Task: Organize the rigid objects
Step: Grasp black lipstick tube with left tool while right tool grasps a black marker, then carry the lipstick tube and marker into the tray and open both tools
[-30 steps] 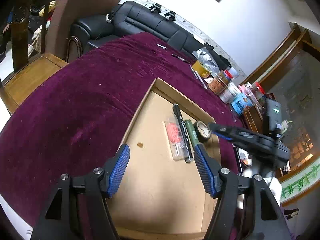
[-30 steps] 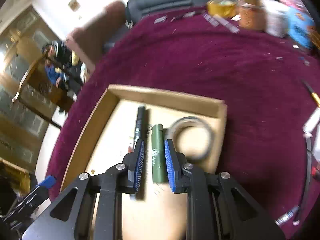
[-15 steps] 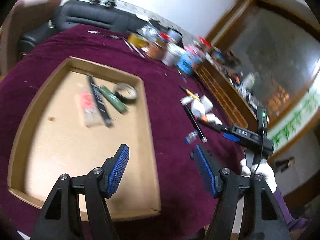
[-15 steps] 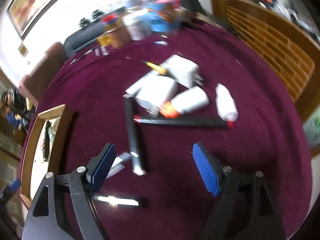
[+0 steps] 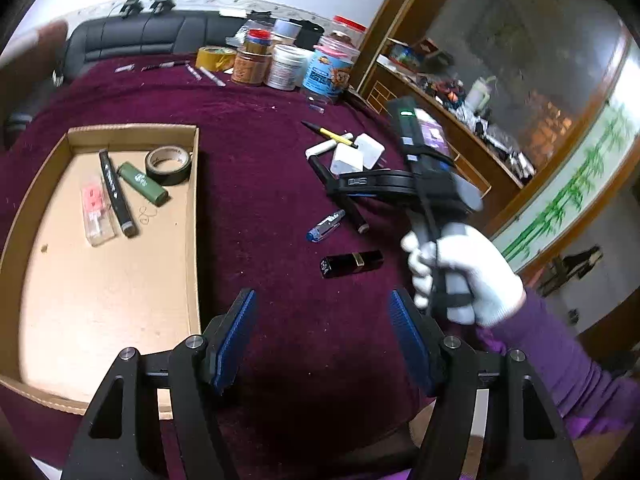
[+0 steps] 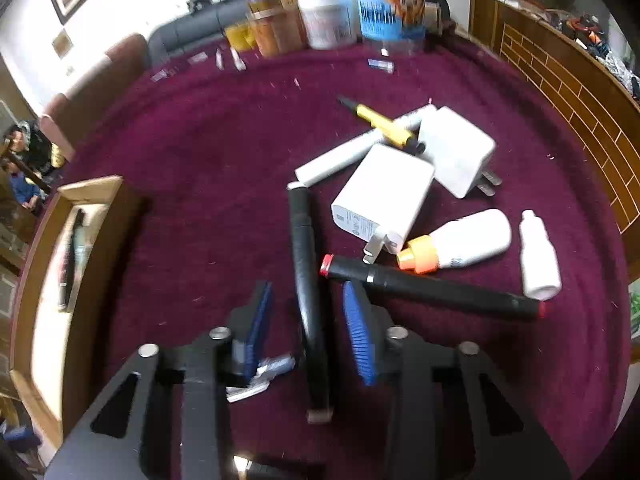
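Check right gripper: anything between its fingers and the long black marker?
Nothing visible. The black marker already lies between the right gripper's closing fingers, small gaps on both sides. A silver-blue pen lies under the left finger; the red-capped marker lies just beyond the other.

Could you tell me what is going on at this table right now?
A person with a gripper in each hand is sorting small items into a cardboard tray. The right gripper has just been closing around a long black marker lying on the purple cloth, though its pads do not yet clearly press on it. The left gripper hangs open and empty beside the tray, which holds a tape roll, a green lighter and a black pen.
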A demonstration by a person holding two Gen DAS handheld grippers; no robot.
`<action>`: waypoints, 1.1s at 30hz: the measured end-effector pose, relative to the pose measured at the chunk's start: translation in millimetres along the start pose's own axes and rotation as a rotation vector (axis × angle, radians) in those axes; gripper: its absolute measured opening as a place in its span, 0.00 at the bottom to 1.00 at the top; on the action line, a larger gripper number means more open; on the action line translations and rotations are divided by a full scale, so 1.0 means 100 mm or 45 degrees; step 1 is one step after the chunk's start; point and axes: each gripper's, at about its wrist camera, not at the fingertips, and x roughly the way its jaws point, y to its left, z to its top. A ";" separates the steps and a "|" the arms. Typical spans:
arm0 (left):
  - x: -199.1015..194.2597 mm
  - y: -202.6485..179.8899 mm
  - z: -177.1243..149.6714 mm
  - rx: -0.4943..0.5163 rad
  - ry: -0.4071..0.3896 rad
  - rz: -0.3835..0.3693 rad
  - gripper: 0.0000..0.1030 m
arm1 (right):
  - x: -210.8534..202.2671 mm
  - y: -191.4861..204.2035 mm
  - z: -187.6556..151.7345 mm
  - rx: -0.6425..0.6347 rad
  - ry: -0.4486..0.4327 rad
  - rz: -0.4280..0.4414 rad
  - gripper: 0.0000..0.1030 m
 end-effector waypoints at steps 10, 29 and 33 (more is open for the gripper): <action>0.53 -0.53 0.10 0.402 0.019 0.119 0.60 | -0.25 -0.31 -0.36 0.072 0.022 0.052 0.12; 1.38 -0.56 0.10 0.332 0.260 0.119 0.16 | -0.50 -0.67 -0.78 0.151 -0.027 0.162 0.12; 1.43 -0.70 0.04 0.372 0.197 0.187 0.23 | -0.50 -0.67 -0.80 0.161 -0.040 0.148 0.12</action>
